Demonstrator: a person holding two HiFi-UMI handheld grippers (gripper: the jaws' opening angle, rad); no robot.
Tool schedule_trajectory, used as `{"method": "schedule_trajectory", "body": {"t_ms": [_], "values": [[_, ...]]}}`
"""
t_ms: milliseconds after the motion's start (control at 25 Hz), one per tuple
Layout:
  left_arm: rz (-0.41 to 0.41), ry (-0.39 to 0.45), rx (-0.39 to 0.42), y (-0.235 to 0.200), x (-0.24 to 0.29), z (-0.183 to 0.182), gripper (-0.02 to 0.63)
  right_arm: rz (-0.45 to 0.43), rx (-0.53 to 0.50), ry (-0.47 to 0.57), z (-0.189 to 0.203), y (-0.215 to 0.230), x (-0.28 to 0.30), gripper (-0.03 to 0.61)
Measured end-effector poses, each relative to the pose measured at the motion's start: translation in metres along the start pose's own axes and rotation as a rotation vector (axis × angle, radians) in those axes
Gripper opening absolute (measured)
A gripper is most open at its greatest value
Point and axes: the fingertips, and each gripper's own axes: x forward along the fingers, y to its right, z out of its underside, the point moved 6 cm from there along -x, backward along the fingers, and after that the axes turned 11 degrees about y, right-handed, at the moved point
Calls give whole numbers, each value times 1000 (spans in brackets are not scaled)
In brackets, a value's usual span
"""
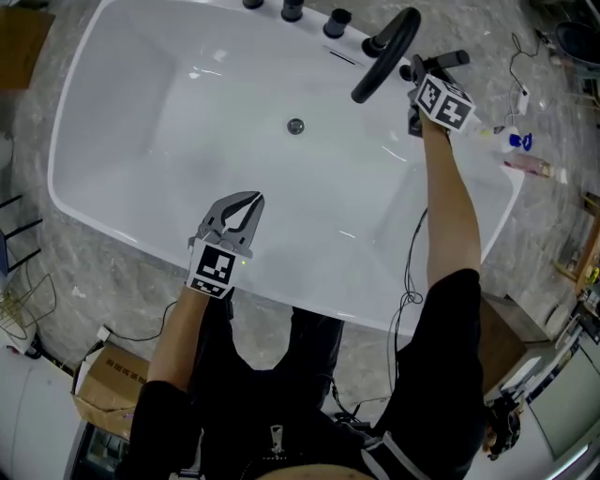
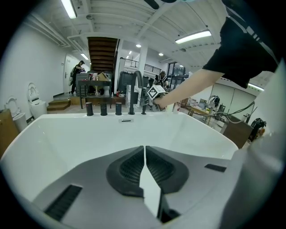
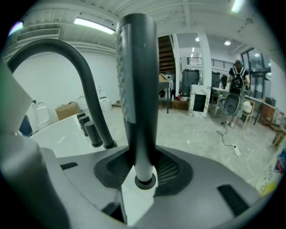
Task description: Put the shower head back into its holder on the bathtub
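The dark shower head [image 3: 138,89] stands upright between the jaws of my right gripper [image 3: 142,167], which is shut on its handle. Its pale lower end sits in a dark ring, the holder [image 3: 146,181], on the white rim. In the head view the right gripper [image 1: 424,73] is at the far right corner of the bathtub [image 1: 112,216], beside the curved black spout [image 1: 386,52]. My left gripper [image 1: 246,202] hangs over the tub's near rim. Its jaws [image 2: 145,150] are shut with nothing between them.
Three black knobs [image 1: 292,9] line the far rim left of the spout [image 3: 85,85]. A drain [image 1: 295,126] sits in the tub floor. Bottles [image 1: 530,167] and cables lie on the floor at right, and a cardboard box [image 1: 108,375] at lower left. People stand far off.
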Motion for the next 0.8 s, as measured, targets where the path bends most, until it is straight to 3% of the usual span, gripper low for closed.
{"method": "schedule_trajectory", "body": {"t_ms": [480,800], "values": [[-2,-50,28,-8,-11,8,32,20,45,-86,24,0,7,170],[-17,-18,42,-14,-15,-27,32,28,63,-81,17,-9,-54,189]]}}
